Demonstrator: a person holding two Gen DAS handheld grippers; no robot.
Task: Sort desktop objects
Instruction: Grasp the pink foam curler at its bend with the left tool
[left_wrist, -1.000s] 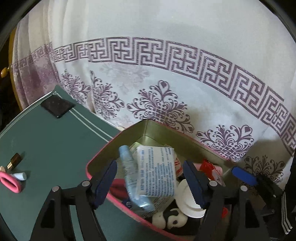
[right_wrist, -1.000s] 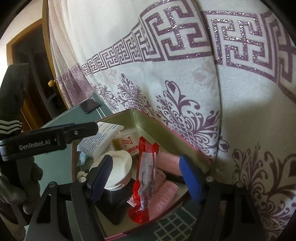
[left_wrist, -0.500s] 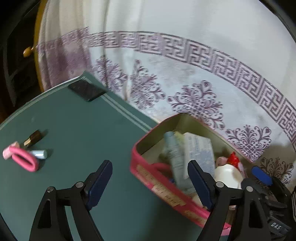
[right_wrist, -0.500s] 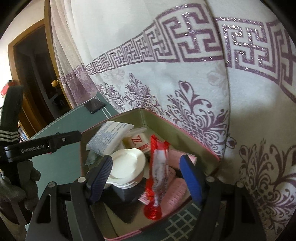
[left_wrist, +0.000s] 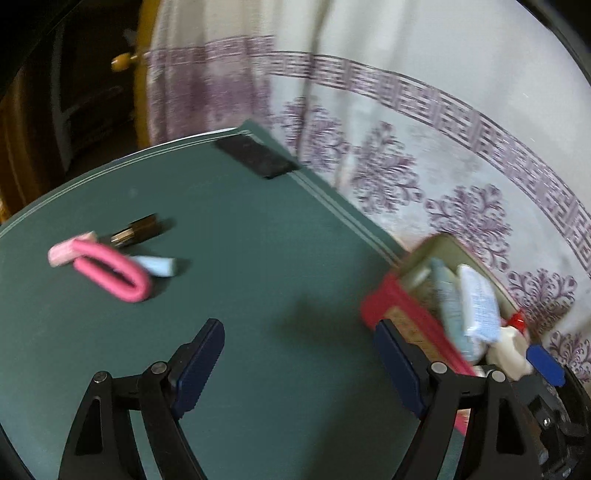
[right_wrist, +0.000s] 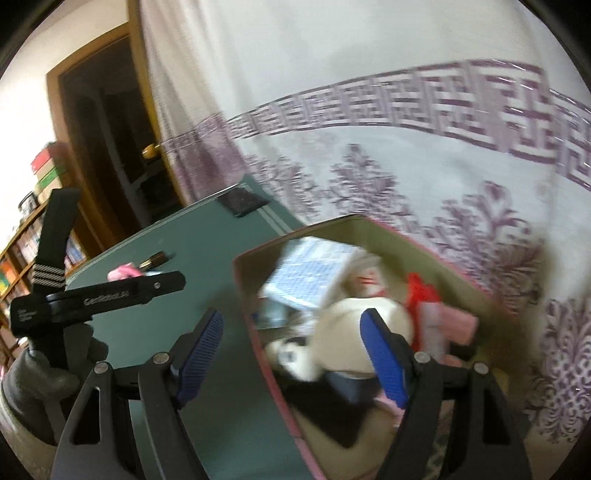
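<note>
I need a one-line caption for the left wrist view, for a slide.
Open left gripper above the green table, between a pink loop with small items and the filled red tin.

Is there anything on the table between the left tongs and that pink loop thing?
No. In the left wrist view only bare green table lies between the open left tongs and the pink loop.

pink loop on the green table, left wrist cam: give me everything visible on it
The pink loop looks like a soft flat band folded into a closed elongated oval, bright pink, lying flat on the green table. A paler pink piece sits at its far-left end, a light blue piece pokes out at its right, and a dark gold-banded tube lies just behind. Motion blur hides whether they touch. The open left gripper is well clear.
</note>
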